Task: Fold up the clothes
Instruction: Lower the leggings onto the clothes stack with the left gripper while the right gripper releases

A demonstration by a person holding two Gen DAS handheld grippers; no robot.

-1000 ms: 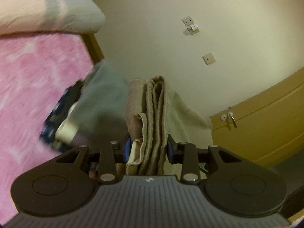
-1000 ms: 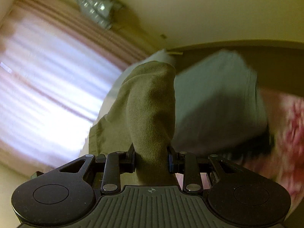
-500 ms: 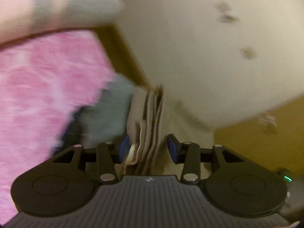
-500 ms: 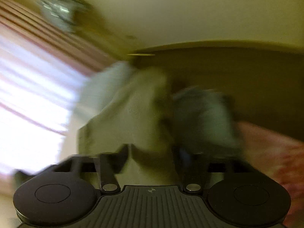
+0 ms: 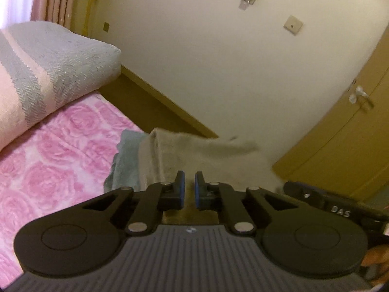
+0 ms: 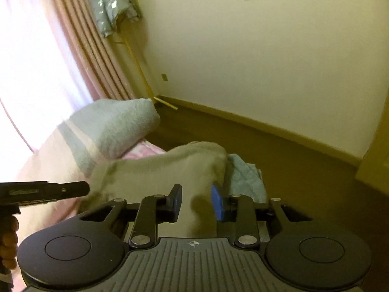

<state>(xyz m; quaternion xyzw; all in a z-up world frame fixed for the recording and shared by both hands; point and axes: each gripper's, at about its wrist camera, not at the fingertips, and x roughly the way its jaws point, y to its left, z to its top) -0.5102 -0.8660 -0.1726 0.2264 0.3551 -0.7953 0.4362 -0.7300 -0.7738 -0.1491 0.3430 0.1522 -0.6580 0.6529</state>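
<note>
Fingers first: left gripper (image 5: pixel 189 189) is nearly closed, a narrow gap between blue pads, nothing pinched. Right gripper (image 6: pixel 196 200) is spread moderately wide and also empty, beige cloth seen through the gap. Beige garment (image 5: pixel 194 155) is laid in a bunched fold on top of a grey-green garment (image 5: pixel 126 163), both on the pink bedspread (image 5: pixel 60 146) near the bed edge, below the striped pillow (image 5: pixel 48 68). Whether this fold is final or halfway cannot be settled from one moment. If the pile is to be neatened, edges should be squared with light presses, the lower garment kept from being dragged, and pads kept clear of loose layers.
</note>
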